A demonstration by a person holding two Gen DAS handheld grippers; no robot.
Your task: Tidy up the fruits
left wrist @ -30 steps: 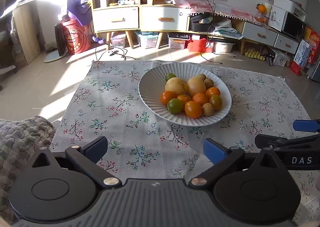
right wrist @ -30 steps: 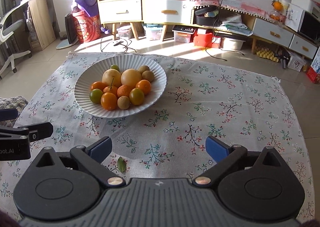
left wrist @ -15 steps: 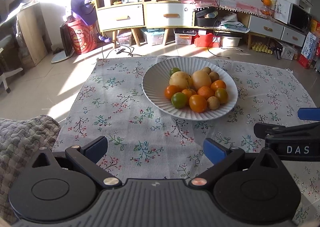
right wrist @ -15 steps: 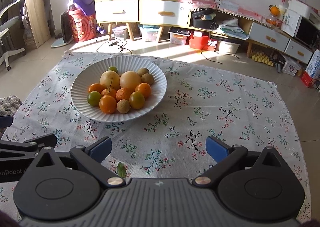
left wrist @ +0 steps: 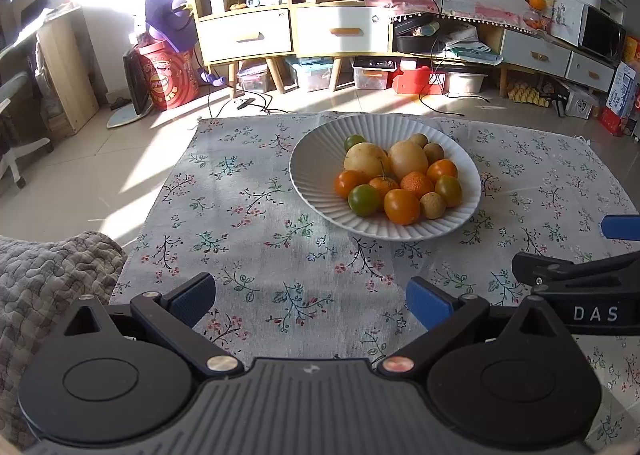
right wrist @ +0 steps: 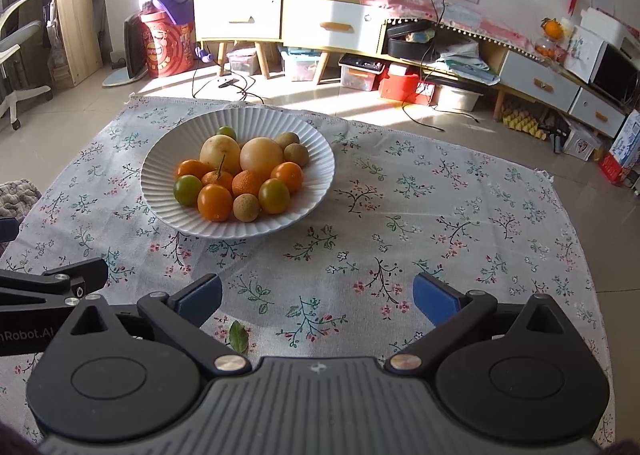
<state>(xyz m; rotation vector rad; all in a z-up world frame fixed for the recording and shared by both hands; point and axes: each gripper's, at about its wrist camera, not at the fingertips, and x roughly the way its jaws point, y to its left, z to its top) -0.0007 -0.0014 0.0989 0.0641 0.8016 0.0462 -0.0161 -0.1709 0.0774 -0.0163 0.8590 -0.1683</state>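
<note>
Left hand-held gripper (left wrist: 310,301) and right hand-held gripper (right wrist: 316,297), both spread wide and empty, low over floral cloth (right wrist: 400,215). Small green leaf (right wrist: 238,337) beside right one's left finger. Farther off, well clear of both: white ribbed bowl (right wrist: 160,171) heaped with fruits (right wrist: 240,179) — left of centre for right, right for left.

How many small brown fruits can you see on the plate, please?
3: one at the plate's near rim, two at the pile's far right. More may be hidden underneath.
</note>
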